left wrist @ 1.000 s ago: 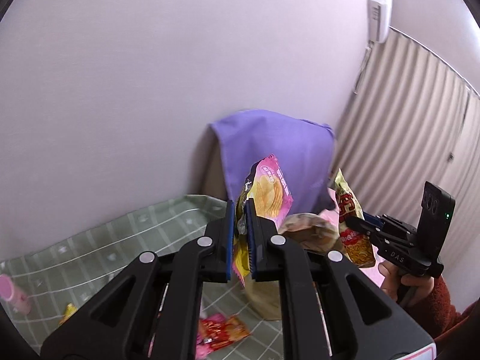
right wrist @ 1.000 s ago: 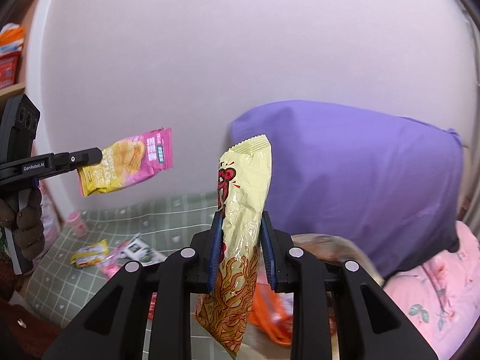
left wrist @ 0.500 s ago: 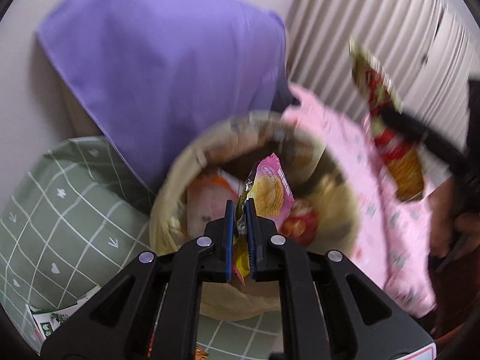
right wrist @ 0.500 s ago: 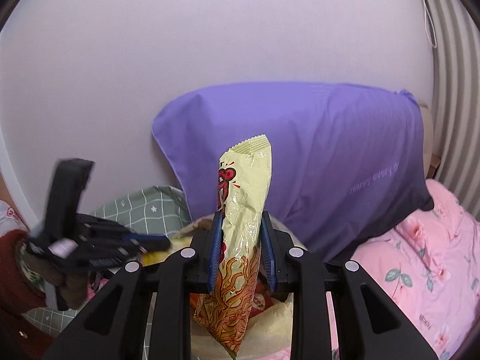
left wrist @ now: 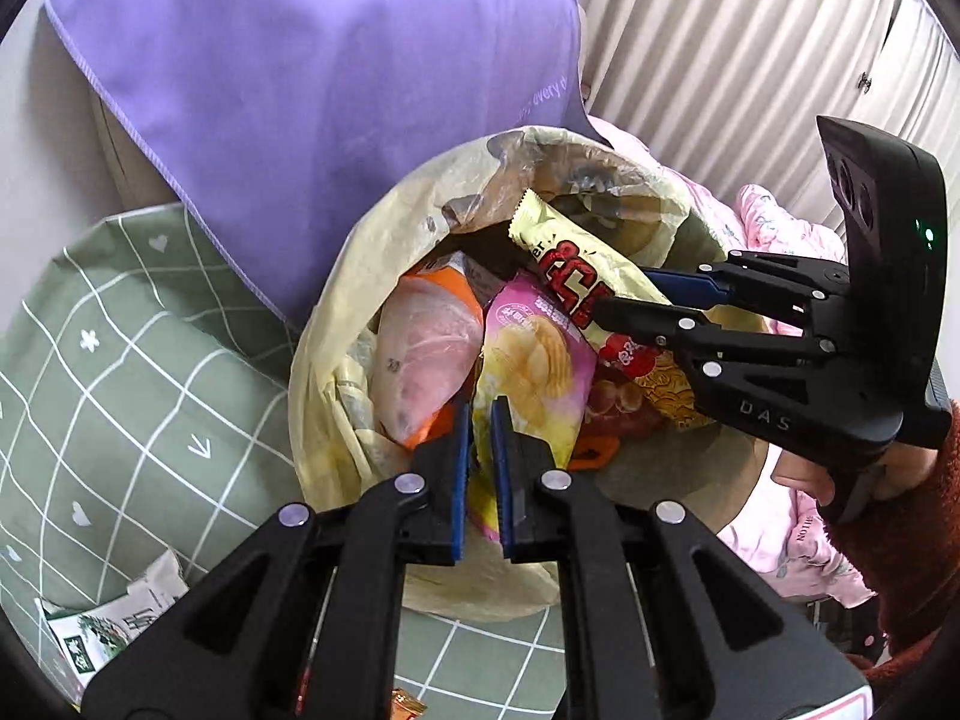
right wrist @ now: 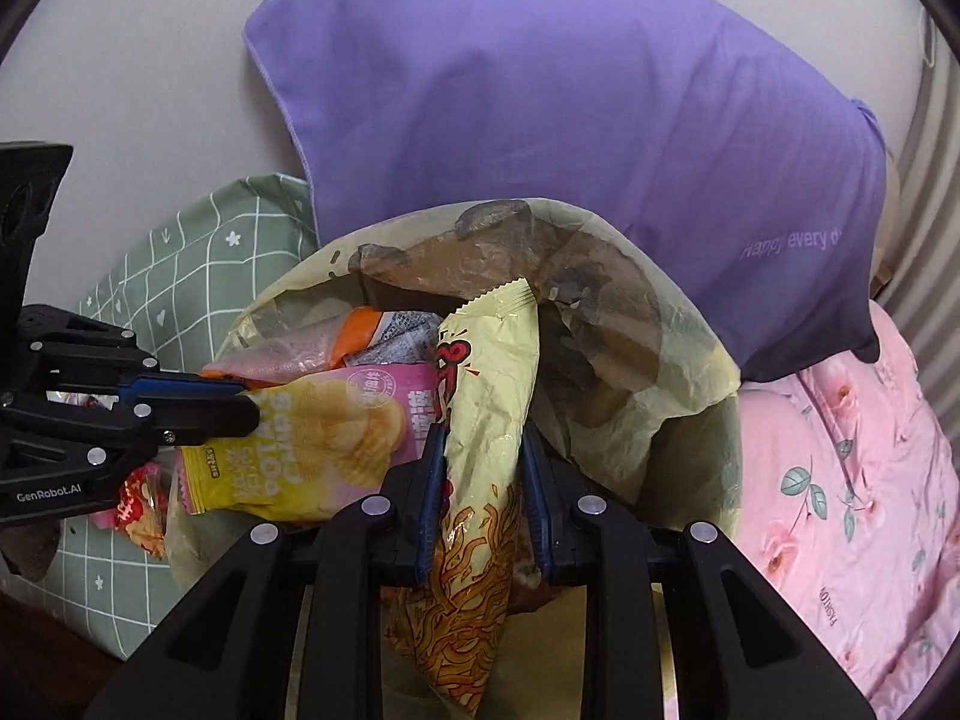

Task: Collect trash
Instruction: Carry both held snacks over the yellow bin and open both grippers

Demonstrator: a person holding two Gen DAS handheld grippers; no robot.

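Observation:
My left gripper (left wrist: 479,414) is shut on a pink and yellow chip bag (left wrist: 531,372) and holds it over the open trash bin with a yellowish liner (left wrist: 336,360). My right gripper (right wrist: 483,438) is shut on a pale yellow noodle snack bag (right wrist: 486,420), also over the bin (right wrist: 660,384). The right gripper (left wrist: 636,300) shows in the left wrist view with its snack bag (left wrist: 576,276). The left gripper (right wrist: 240,402) shows in the right wrist view with the chip bag (right wrist: 324,438). Orange and pink wrappers (left wrist: 432,348) lie inside the bin.
A purple cloth (left wrist: 336,96) hangs behind the bin. A green checked mat (left wrist: 120,372) covers the floor to the left, with a white-green packet (left wrist: 102,636) on it. A red wrapper (right wrist: 141,504) lies by the bin. Pink floral bedding (right wrist: 840,480) is on the right.
Both grippers have come down and together over the bin. The two bags now hang side by side just above the bin's opening.

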